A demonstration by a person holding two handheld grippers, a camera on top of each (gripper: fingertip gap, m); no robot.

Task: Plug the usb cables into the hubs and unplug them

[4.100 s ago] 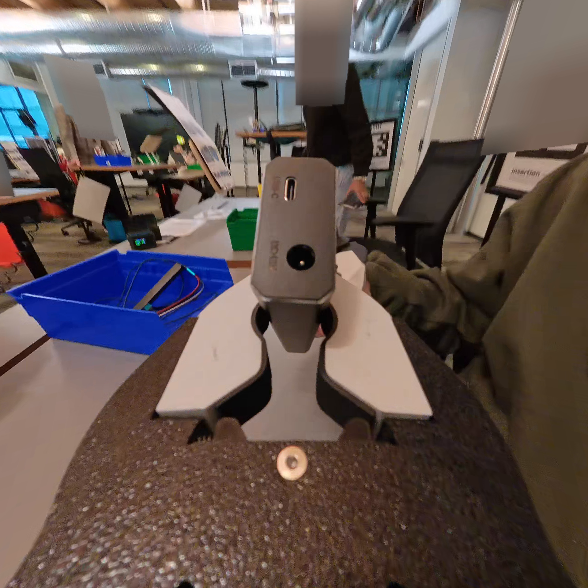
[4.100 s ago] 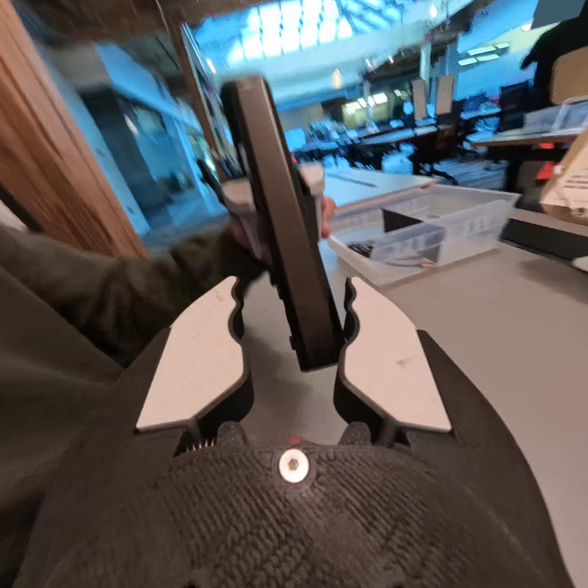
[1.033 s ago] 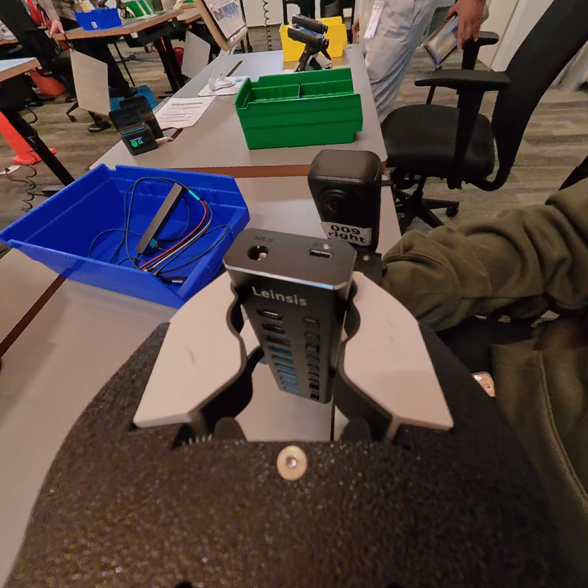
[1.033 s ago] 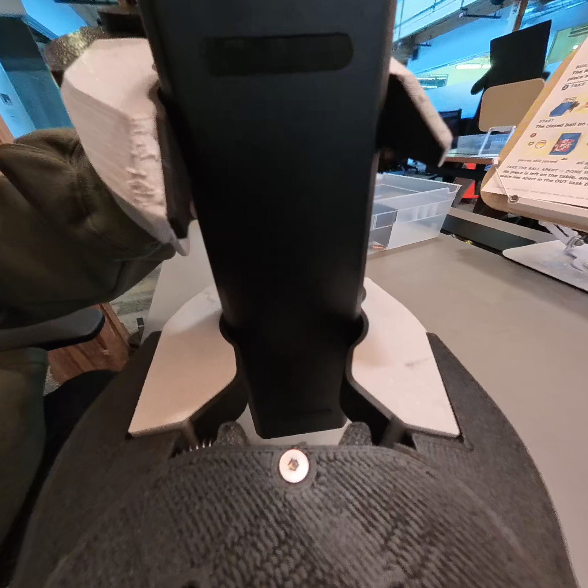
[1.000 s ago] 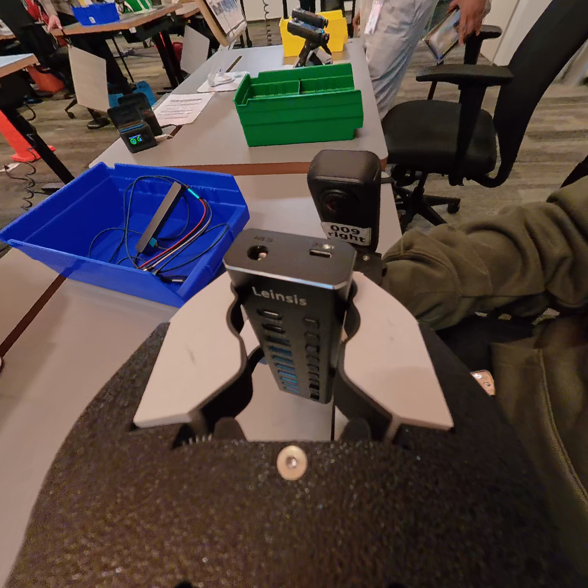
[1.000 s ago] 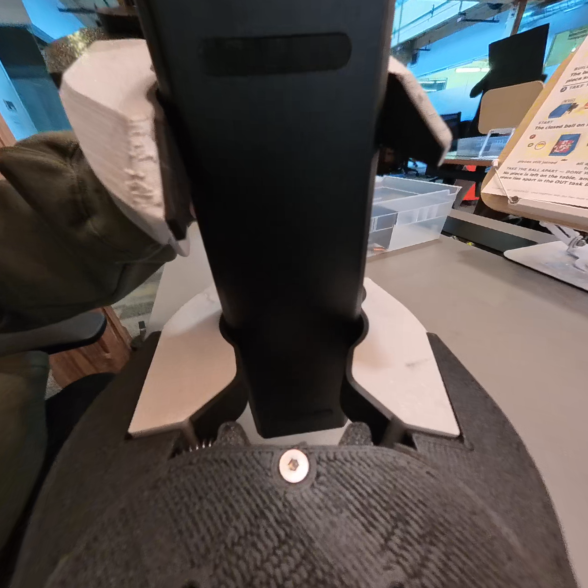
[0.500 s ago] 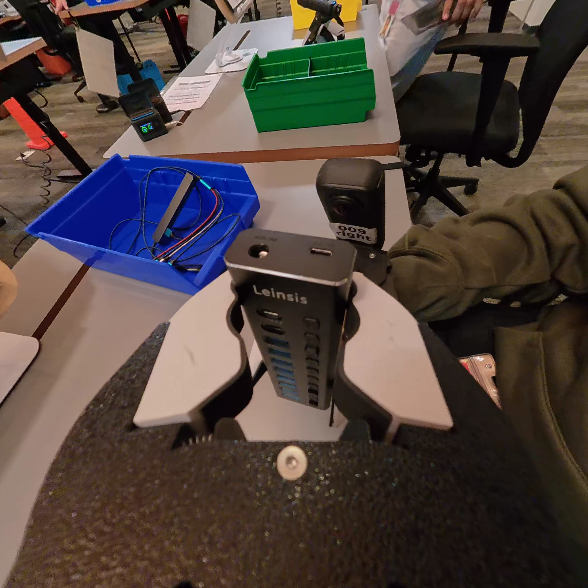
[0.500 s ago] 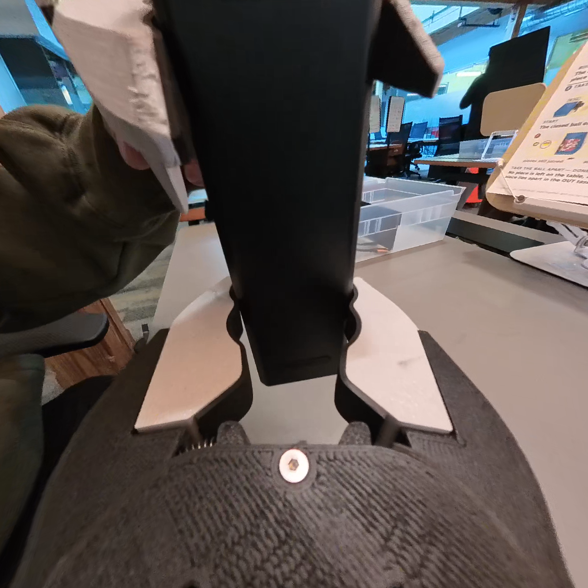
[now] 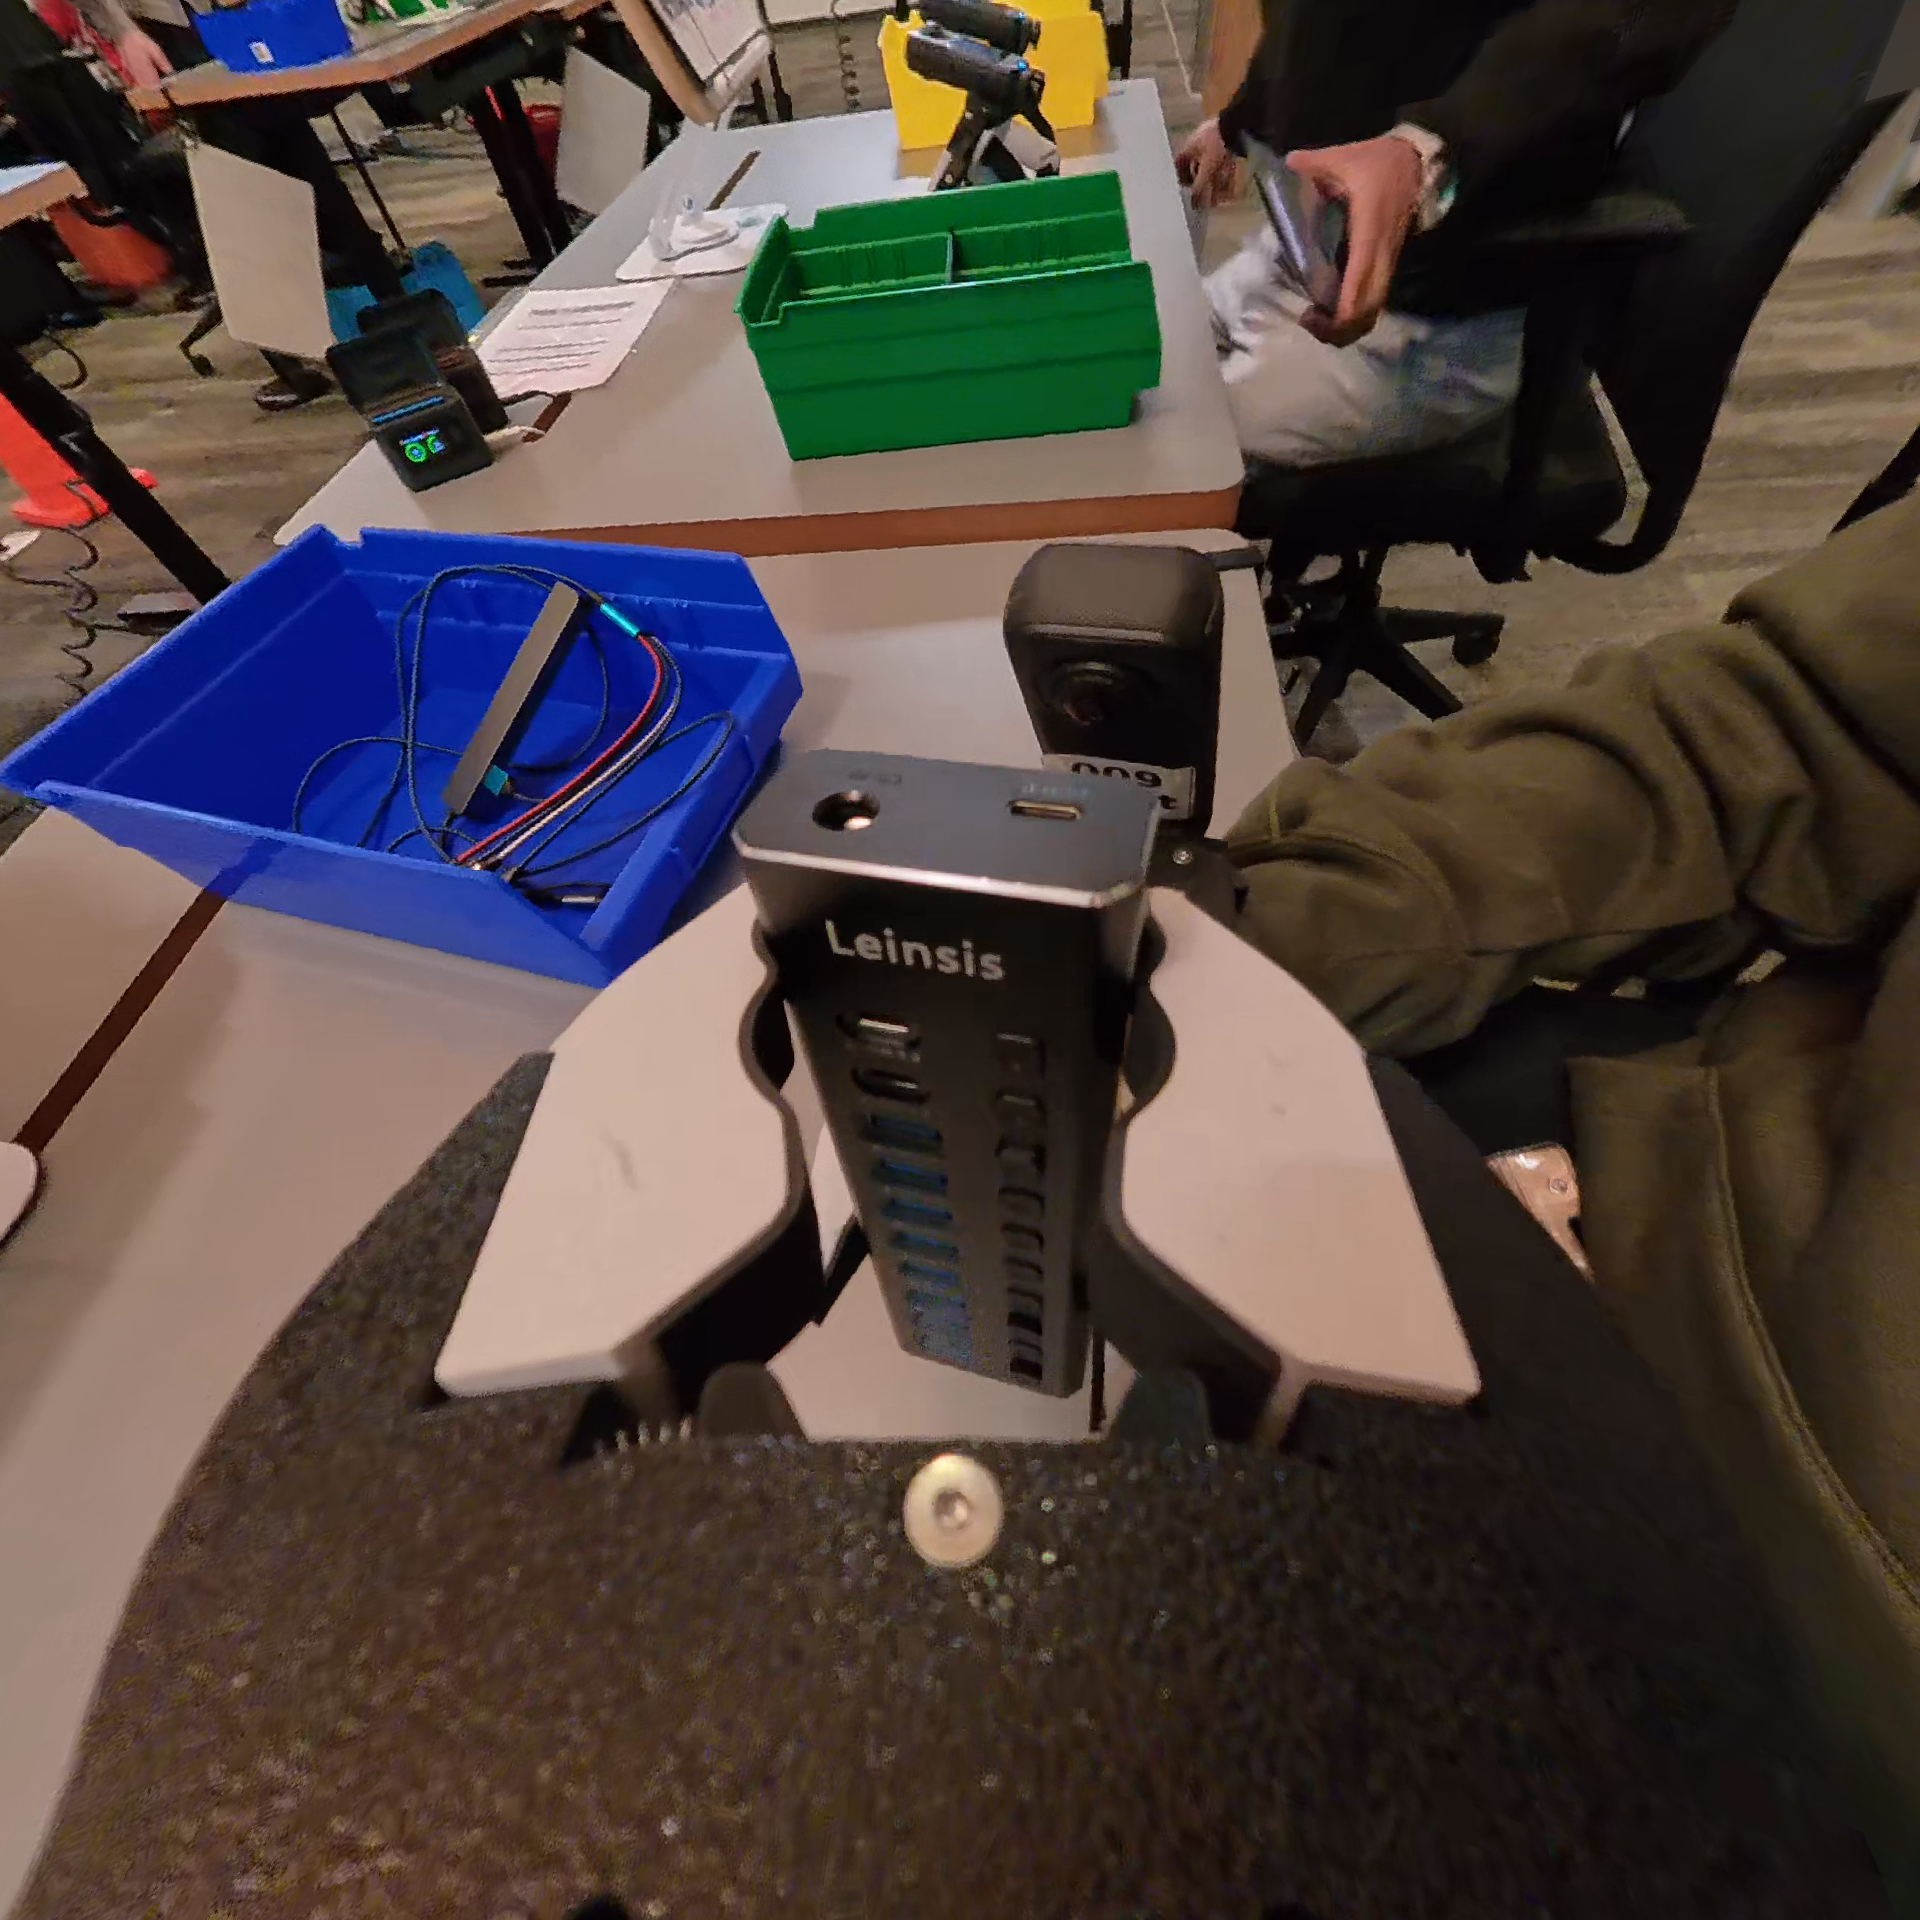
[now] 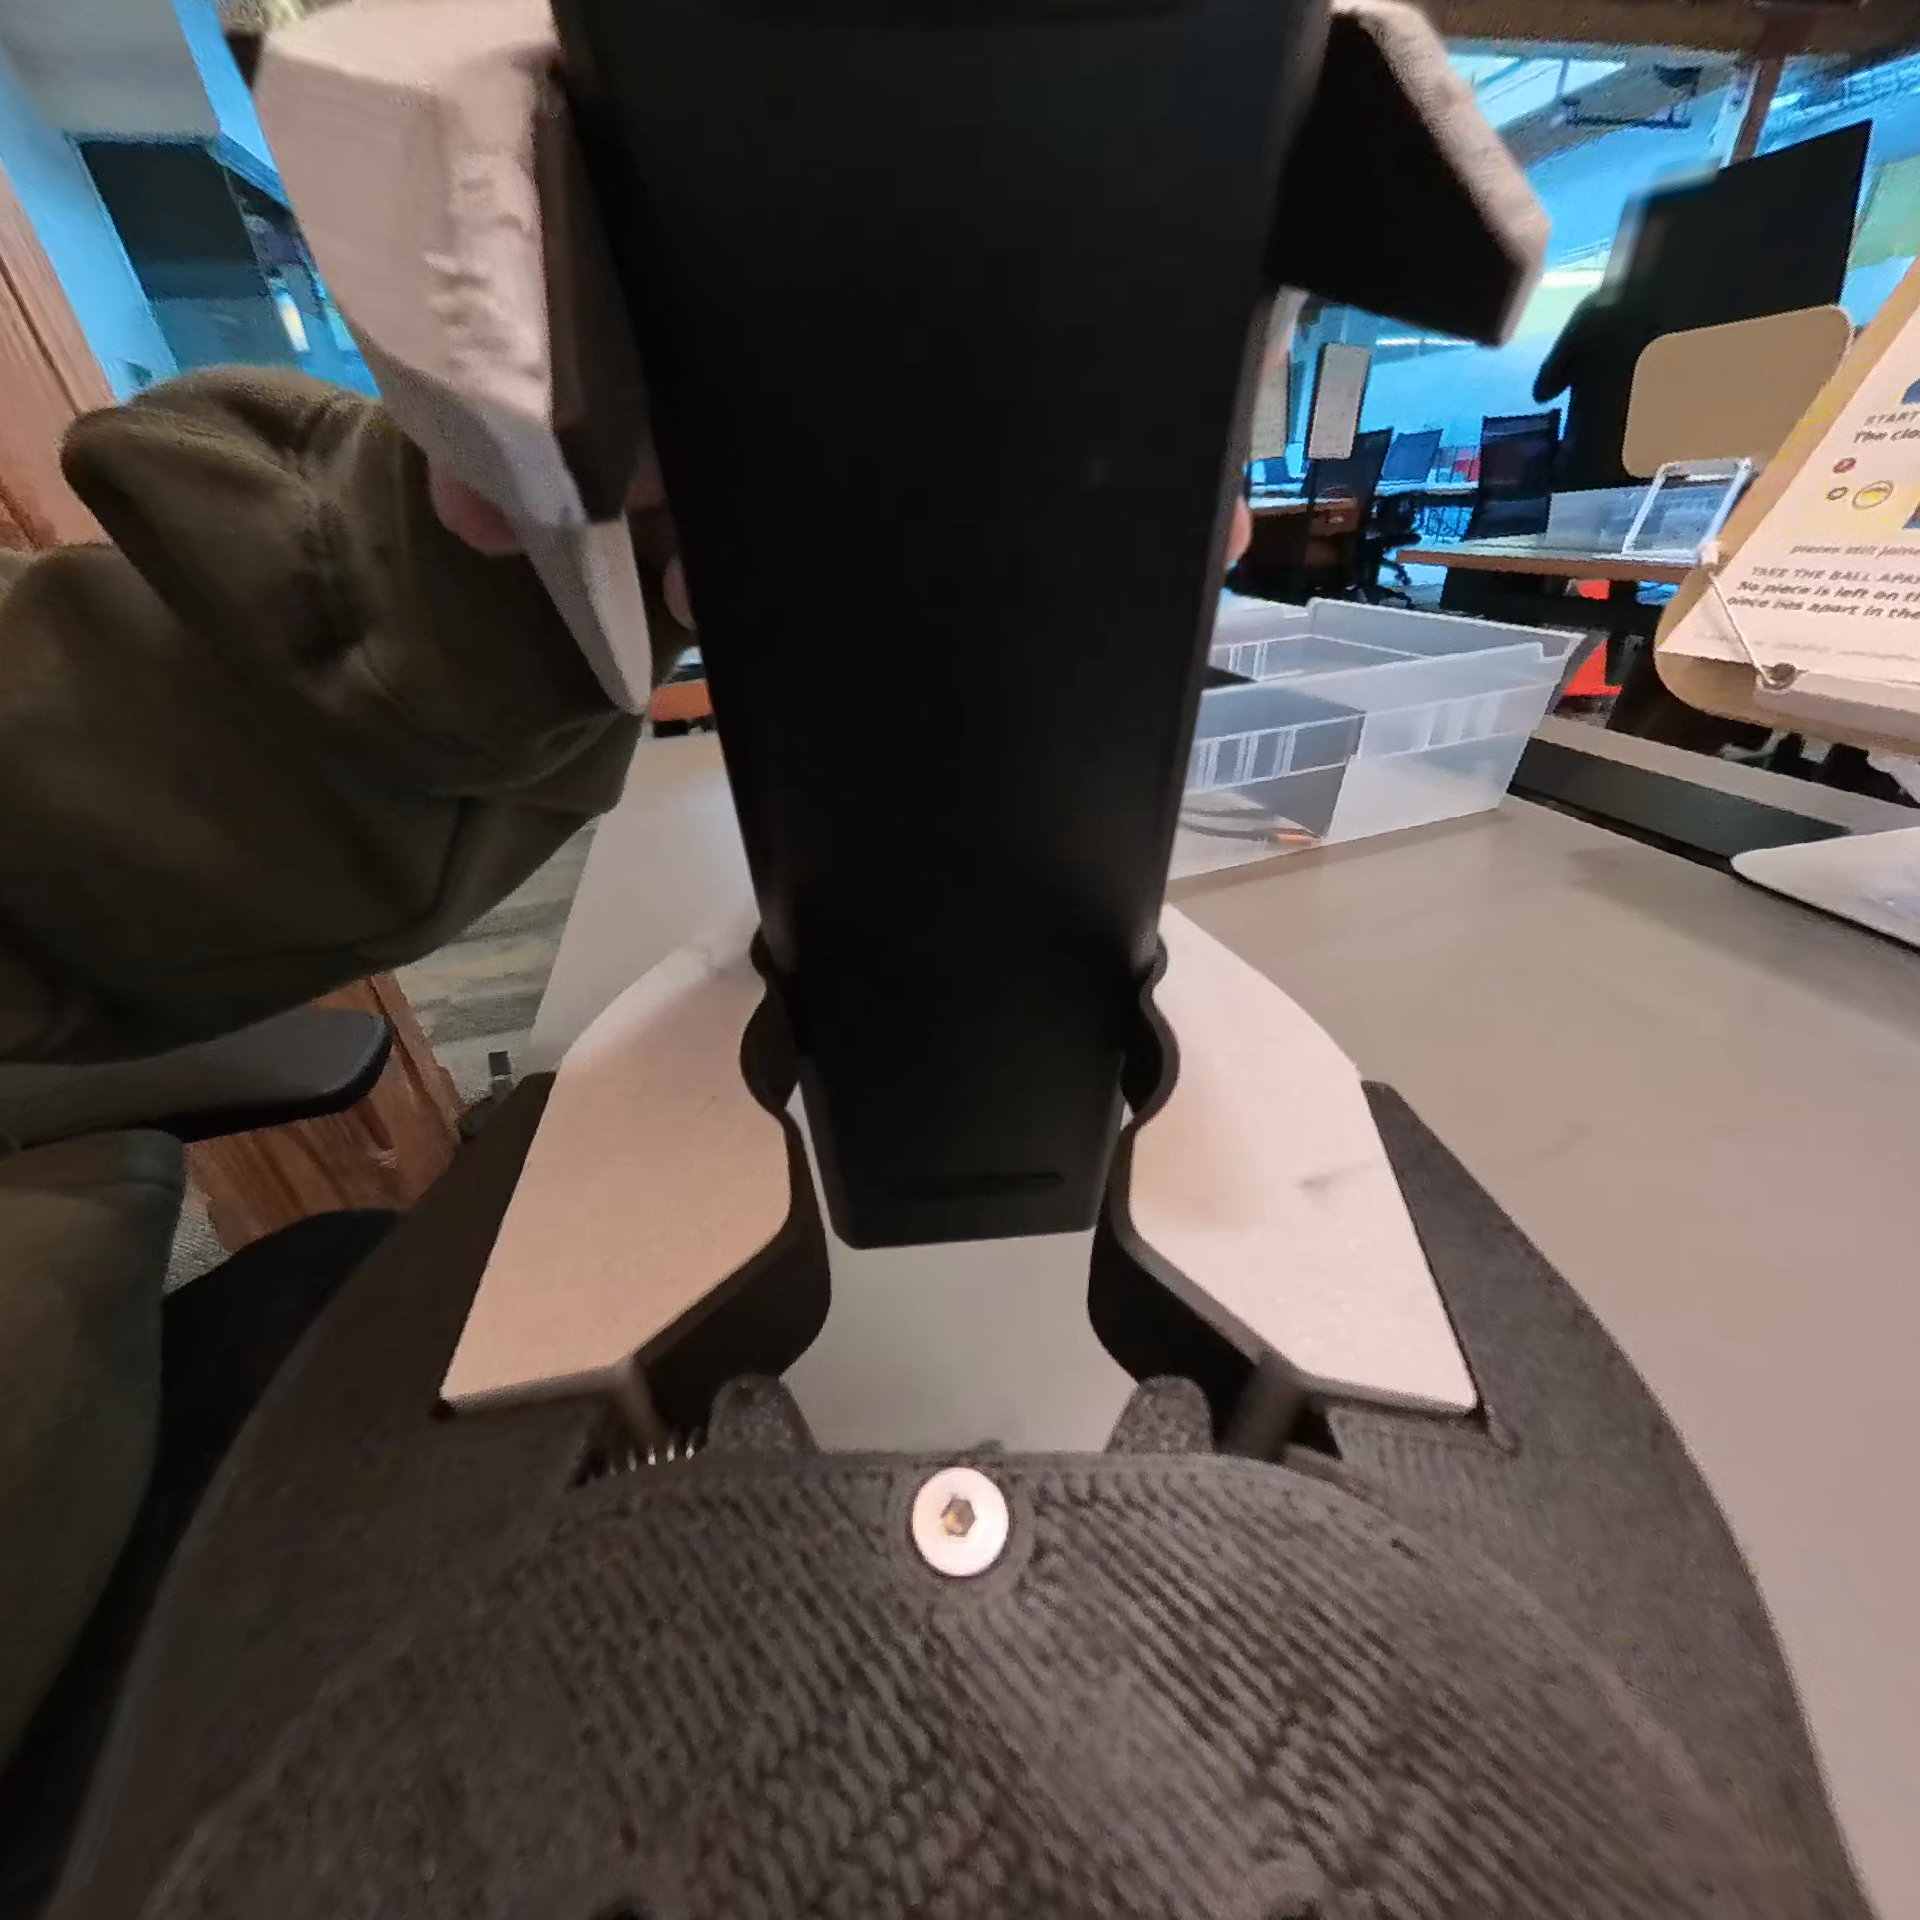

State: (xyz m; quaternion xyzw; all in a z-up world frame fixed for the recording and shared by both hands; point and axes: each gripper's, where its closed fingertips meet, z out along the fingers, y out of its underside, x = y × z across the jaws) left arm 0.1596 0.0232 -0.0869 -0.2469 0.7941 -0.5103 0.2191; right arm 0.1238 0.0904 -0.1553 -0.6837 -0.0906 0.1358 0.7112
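A black multi-port USB hub [image 9: 956, 1091] stands upright between the fingers of my left gripper [image 9: 956, 935], which is shut on its sides, port face toward the camera. In the right wrist view the hub's plain back [image 10: 956, 623] fills the middle. My right gripper [image 10: 956, 966] is closed on its lower end. The left gripper's fingers [image 10: 468, 312] clamp it higher up. The right gripper's camera [image 9: 1112, 665] shows just behind the hub. Several USB cables [image 9: 623, 748] and a slim silver hub [image 9: 520, 707] lie in a blue bin [image 9: 260, 831].
A green bin [image 9: 935, 395], a yellow bin [image 9: 914, 104] and a black charging case [image 9: 426, 416] sit on the far table, where a person [image 9: 1351, 312] sits. A clear bin [image 10: 1455, 727] and a sign stand [image 10: 1818, 623] stand at the right. My olive sleeve [image 9: 1558, 810] is close by. Across from one pair of fingers to the other is roughly 10 centimetres.
The hub has slid outward between my right fingers, so less of its end sits inside them. The left view has tipped down toward the table. Both grippers still hold the hub.
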